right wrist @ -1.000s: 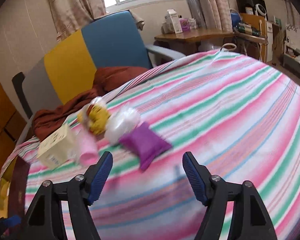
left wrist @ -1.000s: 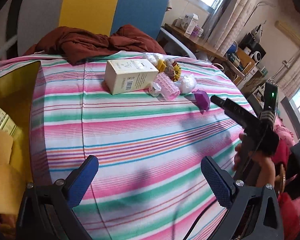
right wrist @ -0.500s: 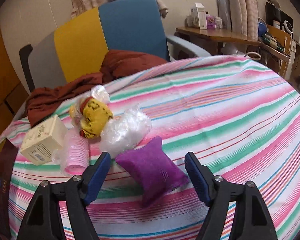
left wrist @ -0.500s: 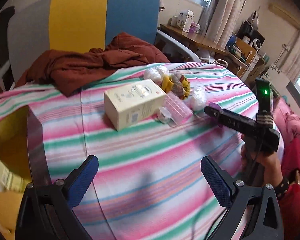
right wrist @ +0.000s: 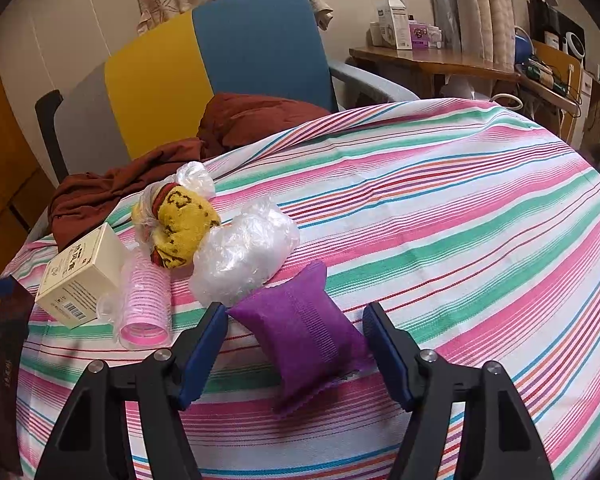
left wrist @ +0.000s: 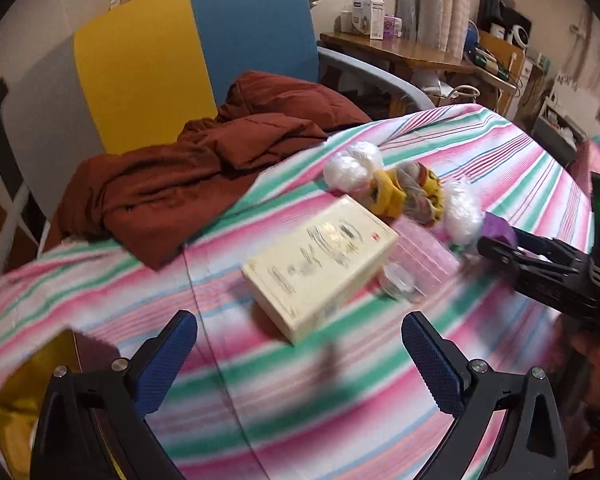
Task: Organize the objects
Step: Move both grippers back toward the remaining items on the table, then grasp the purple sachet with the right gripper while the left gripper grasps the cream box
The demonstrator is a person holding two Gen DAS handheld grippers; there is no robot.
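Pouch (right wrist: 304, 328), purple, lies flat on the striped cloth (right wrist: 460, 216) of the desk, between the jaws of the right hand-held gripper (right wrist: 296, 344). Its jaws have just been closing; they stand apart, and the blue pads (right wrist: 204, 348) flank the pouch with a small gap on each side. No pad presses on it.

Right wrist view, item positions taken from the pouch:
- Clear plastic bag (right wrist: 244, 252) at 11 o'clock, touching the upper corner of the pouch.
- Yellow toy (right wrist: 180, 224) in a clear wrapper, at 10 o'clock, behind the bag.
- Pink roller (right wrist: 146, 300) at 9 o'clock, lying on its side with the open end toward the camera.
- Cream box (right wrist: 80, 276) farther out at 9 o'clock, just beside the roller, barcode end toward the camera.
- Brown garment (right wrist: 236, 124) at 11 o'clock, draped over the far desk edge and onto the chair (right wrist: 204, 56).

Left hand-held gripper (left wrist: 300, 364): jaws wide apart, nothing between them, above bare cloth. In the left wrist view, which is blurred, the box lies at 12 o'clock from it, and the toy and bags beyond at 1 o'clock. The right hand-held gripper enters that view at 3 o'clock, its tips at the pouch. A gold bag (left wrist: 28, 392) stands at 8 o'clock, at the desk edge.
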